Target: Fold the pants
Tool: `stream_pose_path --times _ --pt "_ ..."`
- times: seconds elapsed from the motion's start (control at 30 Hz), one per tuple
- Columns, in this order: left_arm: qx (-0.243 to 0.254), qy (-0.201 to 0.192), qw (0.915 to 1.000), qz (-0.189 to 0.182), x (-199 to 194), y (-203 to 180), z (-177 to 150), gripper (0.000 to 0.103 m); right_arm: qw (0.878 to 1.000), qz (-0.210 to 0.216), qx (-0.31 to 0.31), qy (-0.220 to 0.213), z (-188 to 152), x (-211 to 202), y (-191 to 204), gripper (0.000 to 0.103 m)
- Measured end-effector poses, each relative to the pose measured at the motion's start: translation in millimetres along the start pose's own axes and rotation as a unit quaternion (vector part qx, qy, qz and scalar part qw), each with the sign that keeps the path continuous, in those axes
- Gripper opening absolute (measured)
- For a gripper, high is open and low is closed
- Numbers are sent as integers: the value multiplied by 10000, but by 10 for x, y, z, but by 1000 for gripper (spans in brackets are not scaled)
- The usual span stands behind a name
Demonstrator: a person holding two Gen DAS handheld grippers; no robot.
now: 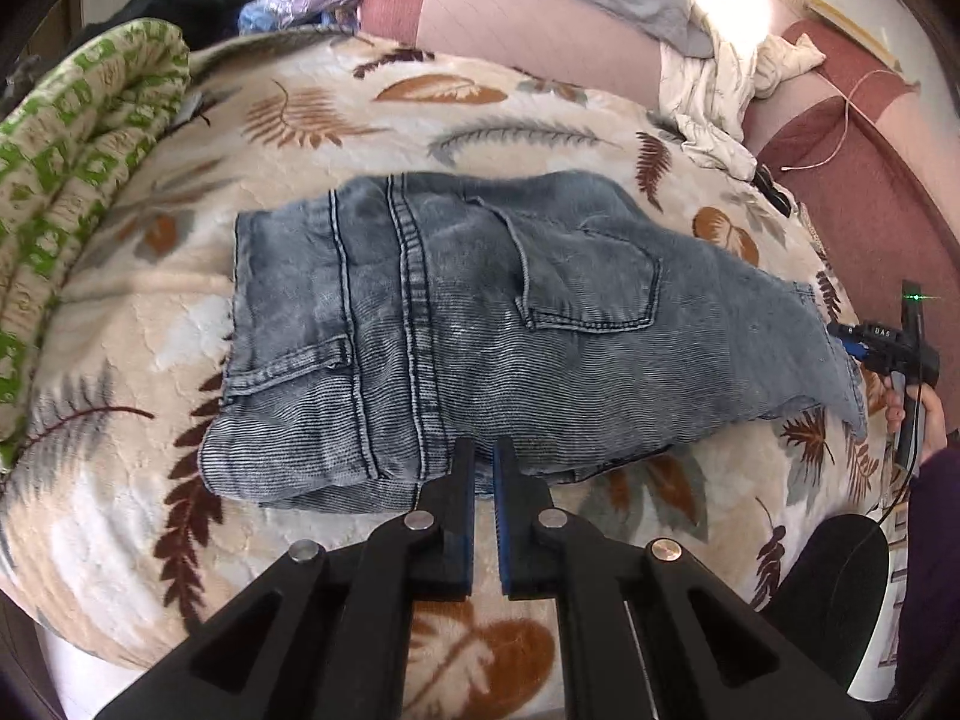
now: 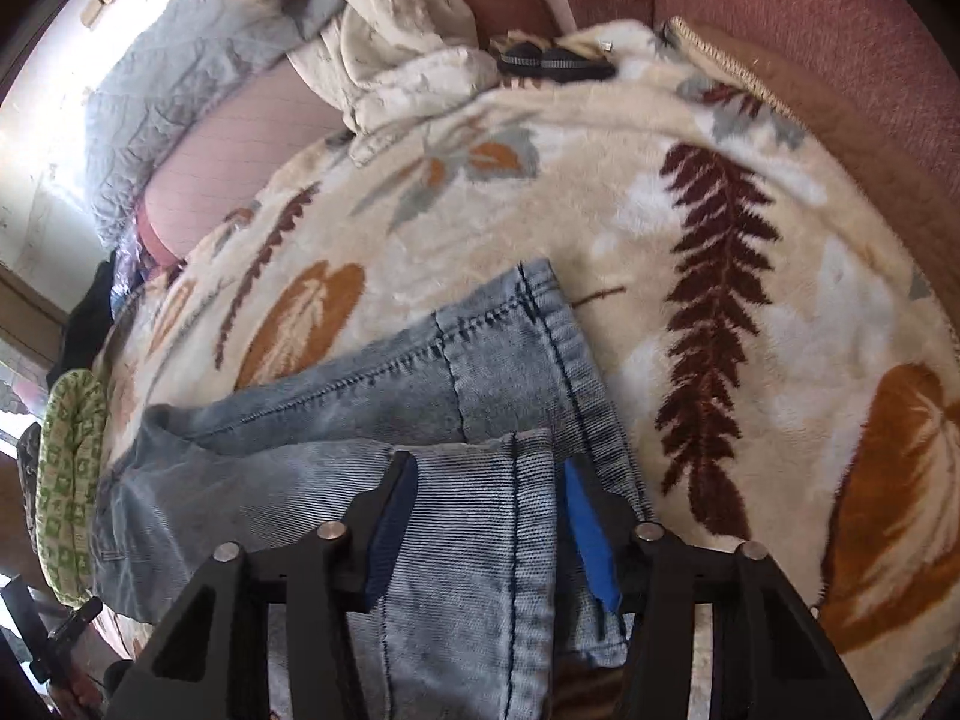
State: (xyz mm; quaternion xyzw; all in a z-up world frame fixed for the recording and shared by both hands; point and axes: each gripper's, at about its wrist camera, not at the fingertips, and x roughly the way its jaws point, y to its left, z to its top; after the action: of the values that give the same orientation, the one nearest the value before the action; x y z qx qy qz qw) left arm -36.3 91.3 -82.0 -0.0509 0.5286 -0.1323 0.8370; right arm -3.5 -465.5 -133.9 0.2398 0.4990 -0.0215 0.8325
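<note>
Left wrist view: left gripper [image 1: 483, 456] has its jaws nearly together w/ only a thin gap, tips hovering at the near folded edge of the jeans [image 1: 480, 336], nothing visibly between the pads. The jeans lie on the leaf-print blanket [image 1: 336, 120] of the bed, seat side up, back pocket [image 1: 588, 282] showing, already doubled over into a short wide bundle. Far right in this view the right gripper [image 1: 864, 348] sits at the hem end, held low and roughly level w/ the fabric.

Right wrist view: right gripper [image 2: 486, 480] jaws stand wide apart, straddling the top leg hem [image 2: 480, 516]; denim lies between the fingers but isn't pinched. A second hem layer lies under and beyond it.

Judgement: step in hand looks like the next fold, hem end carried toward the waist. To do it well, right side should close on both hem layers, not just the top one, lift only enough to clear, and lay edges flush. Left should pin or pinch the fold line so the bundle doesn't slide on the plush blanket. Risk: layers splaying.

Around: green-patterned quilt [image 1: 66, 180] rolled at the left, white crumpled cloth [image 1: 714, 96] at the far edge.
</note>
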Motion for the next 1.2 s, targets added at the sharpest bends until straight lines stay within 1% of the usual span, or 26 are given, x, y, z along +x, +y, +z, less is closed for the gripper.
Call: stream_pose_path --times 0.07,0.13,0.3,0.33,0.4,0.43,0.5,0.57,0.7,0.77,0.8,0.83,0.87,0.9,0.97,1.03,1.13,1.2 --pt "-98 63 9999 -54 48 56 12 5 9999 -98 -83 29 10 32 17 15" --pt "-197 119 9997 -121 89 102 28 5 9999 -23 -90 -63 23 -6 31 15" --pt "-228 150 9996 -104 135 88 53 5 9969 -81 -224 -754 173 -296 163 14" --pt "-191 124 9997 -76 131 71 60 5 9958 -137 -238 -876 215 -346 189 14" --pt "-168 137 9998 -51 144 65 56 5 9911 -399 -323 -1232 315 -448 224 14" --pt "-169 157 9997 -33 165 65 54 5 9898 -443 -301 -1322 356 -466 220 14" --pt "-219 186 9996 -41 207 82 48 5 9896 -399 -48 -1378 471 -408 150 14" --pt "-284 217 9993 -60 235 105 46 5 9894 -539 -58 -1349 539 -276 139 14" --pt "-288 208 9994 -31 254 97 35 5 9913 -701 92 -1114 558 137 70 14" --pt "-304 194 9993 -11 265 94 31 5 9930 -742 204 -897 505 294 -4 18" --pt "-295 183 9994 11 274 89 27 5 9927 -758 244 -904 470 317 -39 21" --pt "-283 160 9995 35 280 83 22 5 9921 -775 259 -952 444 297 -60 34" --pt "-282 140 9995 48 283 81 16 5 9916 -847 335 -922 413 263 -85 50" --pt "-284 120 9995 56 284 82 10 5 9907 -917 396 -926 381 214 -99 53" --pt "-282 64 9996 68 268 72 -7 5 9885 -914 361 -1153 300 32 -87 54" --pt "-283 16 9996 43 237 73 -26 5 9875 -863 182 -1304 197 -181 -26 54" --pt "-379 -57 9993 25 160 61 -65 5 9878 -717 -84 -1382 -15 -467 105 54" --pt "-266 -182 9995 64 86 -16 -81 8 9883 -610 -241 -1374 -162 -591 216 54"
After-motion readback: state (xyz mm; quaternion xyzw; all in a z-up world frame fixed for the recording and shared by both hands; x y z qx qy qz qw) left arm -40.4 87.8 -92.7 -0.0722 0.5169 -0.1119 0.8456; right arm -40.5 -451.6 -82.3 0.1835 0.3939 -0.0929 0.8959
